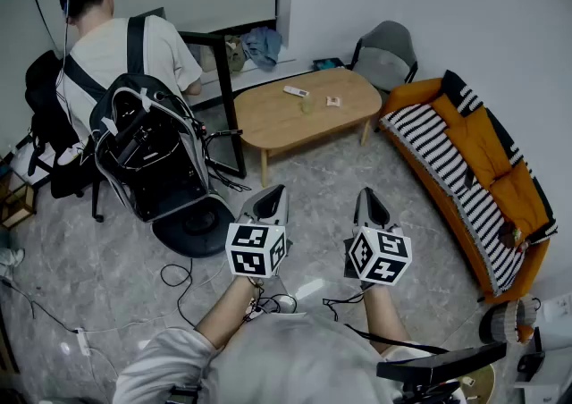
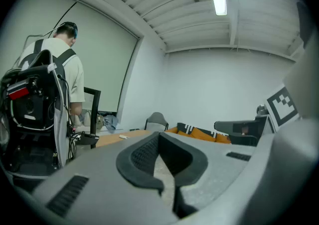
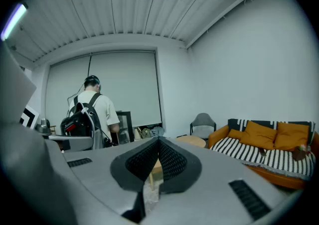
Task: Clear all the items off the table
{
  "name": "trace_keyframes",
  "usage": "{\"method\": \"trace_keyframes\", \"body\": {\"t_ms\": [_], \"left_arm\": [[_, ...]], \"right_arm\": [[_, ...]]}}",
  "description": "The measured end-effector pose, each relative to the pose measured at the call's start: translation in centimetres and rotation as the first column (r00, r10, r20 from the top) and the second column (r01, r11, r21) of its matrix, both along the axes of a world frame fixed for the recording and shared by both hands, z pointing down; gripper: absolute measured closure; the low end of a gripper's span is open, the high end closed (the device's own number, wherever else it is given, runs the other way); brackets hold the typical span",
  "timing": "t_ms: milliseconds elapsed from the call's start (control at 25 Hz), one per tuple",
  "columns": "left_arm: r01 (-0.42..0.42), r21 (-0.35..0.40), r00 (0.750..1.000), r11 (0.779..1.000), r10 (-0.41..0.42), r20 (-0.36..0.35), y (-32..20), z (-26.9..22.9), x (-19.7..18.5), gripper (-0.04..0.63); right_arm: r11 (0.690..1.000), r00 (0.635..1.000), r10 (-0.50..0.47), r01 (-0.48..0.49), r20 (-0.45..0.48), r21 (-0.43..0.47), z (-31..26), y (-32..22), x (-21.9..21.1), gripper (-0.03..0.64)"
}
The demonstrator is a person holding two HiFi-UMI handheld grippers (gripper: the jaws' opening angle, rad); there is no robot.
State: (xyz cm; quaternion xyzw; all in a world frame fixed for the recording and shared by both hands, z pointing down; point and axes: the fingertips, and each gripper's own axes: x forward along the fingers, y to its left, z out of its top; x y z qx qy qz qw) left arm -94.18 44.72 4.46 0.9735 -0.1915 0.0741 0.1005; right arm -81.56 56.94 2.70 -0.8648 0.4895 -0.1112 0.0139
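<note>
Both grippers hang side by side on the near side of the wooden table (image 1: 268,125), well short of it. The left gripper (image 1: 275,192) has its jaws pressed together with nothing between them. The right gripper (image 1: 367,194) has its tips meeting too, and it's empty. On the table's far half lie a white remote (image 1: 296,91), a small greenish thing (image 1: 307,105) just beside it, and a small packet (image 1: 333,101), all well apart from either gripper. A person wearing a backpack (image 1: 147,147) is at the table's left.

No legible text or numbers anywhere (only patterned squares on cubes (image 1: 257,248))
</note>
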Motion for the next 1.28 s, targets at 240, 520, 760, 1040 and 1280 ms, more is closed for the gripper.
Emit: {"method": "trace_keyframes", "body": {"t_ms": [240,520,760,1040,1280], "left_arm": [[-0.018,0.011,1.000,1.000,0.018,0.003,-0.5,-0.2,-0.3,0.586],[-0.044,0.010,0.999,0.999,0.044,-0.004,-0.5,0.9,-0.1,0.586],[-0.060,0.012,0.998,0.998,0.060,0.006,-0.7,3.3,1.1,0.586],[-0.084,0.016,0.996,0.996,0.084,0.019,-1.9,2.5,3.6,0.586],[-0.083,0.004,0.995,0.997,0.083,0.047,-4.3,0.8,8.8,0.586]], "right_arm": [[1.000,1.000,0.023,-0.023,0.012,-0.008,0.5,-0.3,-0.5,0.594],[0.999,0.999,0.045,-0.046,0.029,0.026,1.8,0.0,-0.4,0.593],[0.996,0.995,0.089,-0.089,0.047,0.008,4.5,0.7,0.8,0.592],[0.991,0.987,0.133,-0.134,0.091,-0.003,4.6,0.5,3.8,0.592],[0.989,0.981,0.149,-0.147,0.125,-0.025,3.4,-1.4,9.6,0.592]]}}
